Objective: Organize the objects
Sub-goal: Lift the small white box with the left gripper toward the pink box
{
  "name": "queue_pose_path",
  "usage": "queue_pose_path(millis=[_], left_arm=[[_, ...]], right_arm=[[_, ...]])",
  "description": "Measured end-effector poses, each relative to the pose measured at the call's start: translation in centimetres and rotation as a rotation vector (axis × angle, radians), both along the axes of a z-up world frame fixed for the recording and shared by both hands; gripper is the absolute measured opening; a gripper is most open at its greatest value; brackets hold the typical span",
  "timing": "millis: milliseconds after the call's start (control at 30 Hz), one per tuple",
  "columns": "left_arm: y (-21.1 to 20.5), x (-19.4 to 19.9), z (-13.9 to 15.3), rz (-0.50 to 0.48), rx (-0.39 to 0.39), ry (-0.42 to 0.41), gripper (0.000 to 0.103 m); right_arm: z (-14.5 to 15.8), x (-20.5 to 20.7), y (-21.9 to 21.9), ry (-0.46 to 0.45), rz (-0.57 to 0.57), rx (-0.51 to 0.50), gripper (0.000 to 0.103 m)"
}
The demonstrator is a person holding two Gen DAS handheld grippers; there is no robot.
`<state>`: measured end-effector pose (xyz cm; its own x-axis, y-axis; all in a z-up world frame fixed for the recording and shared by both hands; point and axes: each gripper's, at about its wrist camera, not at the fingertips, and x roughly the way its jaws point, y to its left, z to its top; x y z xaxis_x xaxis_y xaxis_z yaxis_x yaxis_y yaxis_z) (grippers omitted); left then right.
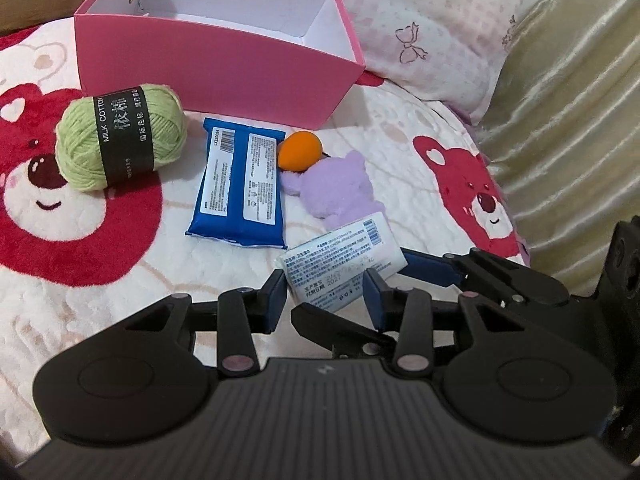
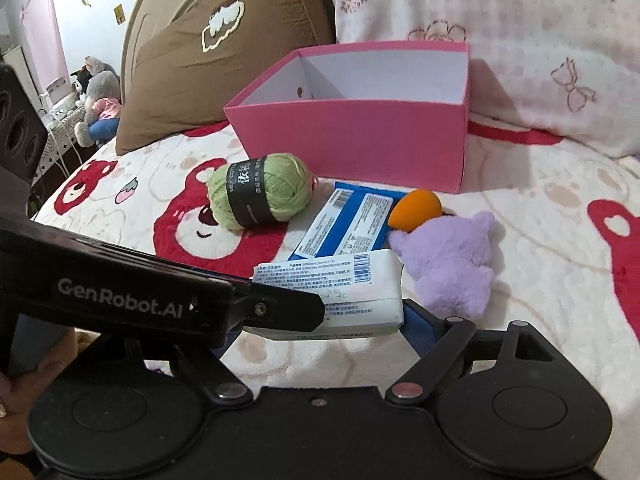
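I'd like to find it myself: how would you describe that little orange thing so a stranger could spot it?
Start at the open pink box on the bear-print blanket. Just in front of its near right corner lies the orange ball, between the blue packet and the purple plush toy. It is the only smooth, rounded, orange item there.

An open pink cardboard box with white inner walls was set upright at the back. A green yarn ball with a black label lay before it, beside a flat blue wipes packet. An orange egg-shaped sponge touched a purple plush toy. A white tissue pack was nearest.
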<state>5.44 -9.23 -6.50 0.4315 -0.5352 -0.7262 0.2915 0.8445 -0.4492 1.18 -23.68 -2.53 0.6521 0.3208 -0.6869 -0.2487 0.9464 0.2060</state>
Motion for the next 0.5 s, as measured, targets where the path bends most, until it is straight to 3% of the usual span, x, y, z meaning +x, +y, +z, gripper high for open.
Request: queue_pose_path(millis=[267, 500], left_arm=[[0.5, -0.9, 2.7, -0.042, -0.011, -0.029, 0.040], [0.6, 0.0, 4.7, -0.078, 0.010, 0.027, 0.039]], right_arm=[[2.3, -1.5, 0.4, -0.029, -0.049, 0.008, 0.087], [4.6, -1.9, 1.1, -0.023, -0.109, 0.018, 0.090]])
